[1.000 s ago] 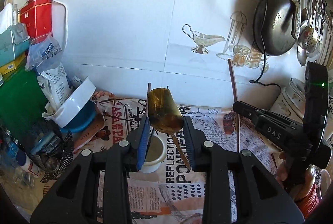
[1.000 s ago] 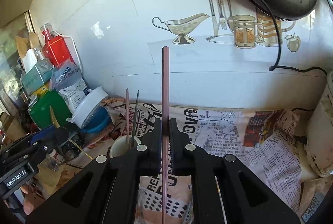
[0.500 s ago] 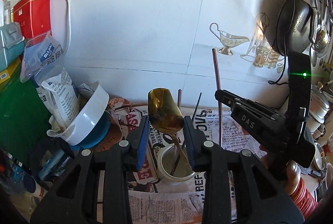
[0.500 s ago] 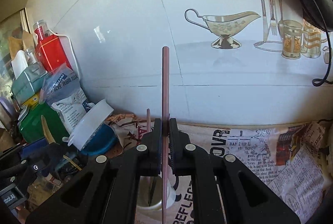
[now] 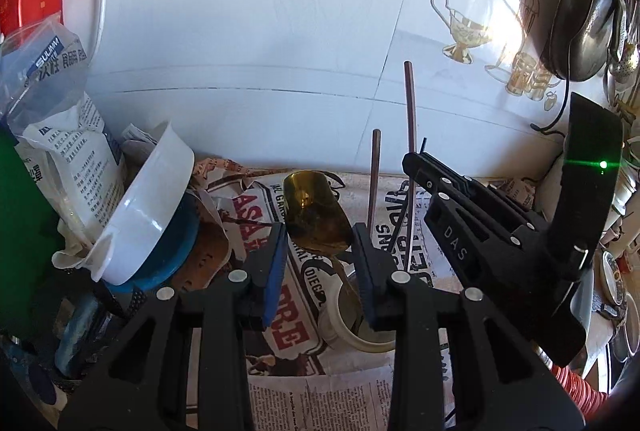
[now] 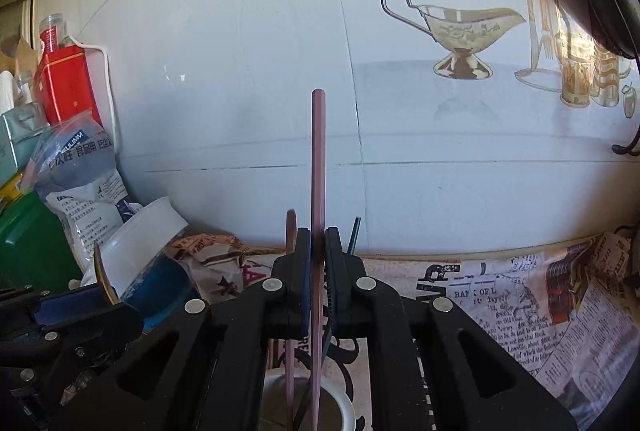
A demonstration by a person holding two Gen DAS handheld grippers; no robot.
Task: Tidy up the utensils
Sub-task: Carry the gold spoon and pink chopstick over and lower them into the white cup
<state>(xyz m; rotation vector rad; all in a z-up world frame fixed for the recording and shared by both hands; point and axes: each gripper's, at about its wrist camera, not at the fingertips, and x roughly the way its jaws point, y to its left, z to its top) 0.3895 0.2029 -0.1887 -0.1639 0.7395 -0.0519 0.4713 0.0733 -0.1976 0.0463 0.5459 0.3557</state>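
Note:
My left gripper (image 5: 318,251) is shut on a brass-coloured spoon (image 5: 314,213), bowl up, its handle slanting down into a white cup (image 5: 360,323) just below the jaws. My right gripper (image 6: 318,247) is shut on a long brown chopstick (image 6: 318,167), held upright with its lower end inside the white cup (image 6: 340,407). The right gripper (image 5: 420,161) also shows in the left wrist view, holding the chopstick (image 5: 410,103) over the cup. A second brown chopstick (image 5: 375,171) and a thin dark stick (image 6: 353,235) stand in the cup.
Newspaper (image 5: 292,347) covers the counter. At the left stand a tilted white bowl (image 5: 148,207) on a blue dish, a food bag (image 5: 76,171), a red tin (image 6: 66,87) and a green box. The tiled wall is close behind. A dark pan (image 5: 580,27) hangs at the right.
Both grippers have moved closer over the white cup and lower. The chopstick's lower end now sits inside the cup, and the spoon's handle reaches into it.

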